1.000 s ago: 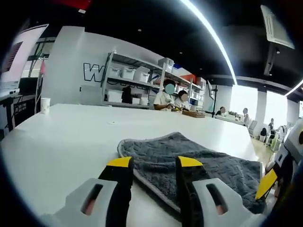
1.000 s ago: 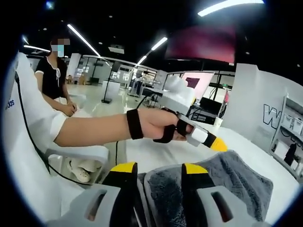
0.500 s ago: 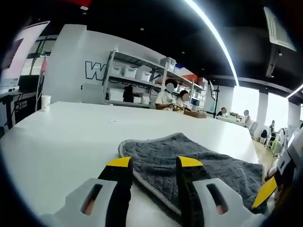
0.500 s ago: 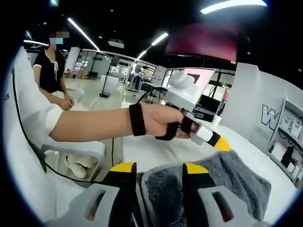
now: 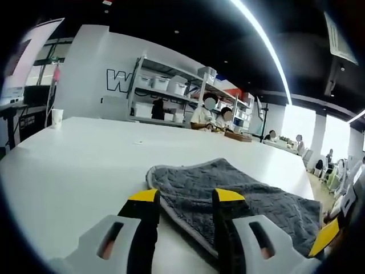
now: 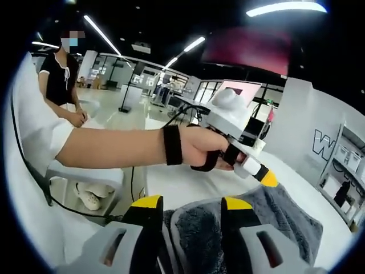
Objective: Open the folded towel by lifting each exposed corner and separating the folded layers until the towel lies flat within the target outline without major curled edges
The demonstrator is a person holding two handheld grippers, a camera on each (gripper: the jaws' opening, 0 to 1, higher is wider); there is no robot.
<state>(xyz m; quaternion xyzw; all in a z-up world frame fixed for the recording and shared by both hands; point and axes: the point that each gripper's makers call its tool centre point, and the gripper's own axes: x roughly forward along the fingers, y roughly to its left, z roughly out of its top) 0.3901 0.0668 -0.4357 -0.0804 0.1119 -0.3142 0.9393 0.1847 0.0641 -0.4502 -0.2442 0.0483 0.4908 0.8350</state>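
Towel (image 5: 228, 191), grey and quilted, lies folded on the white counter (image 5: 74, 165), filling the lower centre and lower right of the left gripper view; in the right gripper view it sits at lower centre and right (image 6: 285, 220). Its layers appear stacked and no corner is lifted, so the unfolding is judged barely begun: every fold remains to be separated, and no target outline can be made out. The left gripper (image 5: 185, 197) hangs low over the near hem with its jaws parted, one on each side of the edge, grasping nothing. The right gripper (image 6: 185, 202) likewise straddles a towel edge with jaws released. In the right gripper view the person's hand (image 6: 199, 148) carries the left gripper across the frame's centre. A paper cup (image 5: 56, 117) at left, shelving (image 5: 171, 94) and seated people stand well apart; nothing obstructs the towel.
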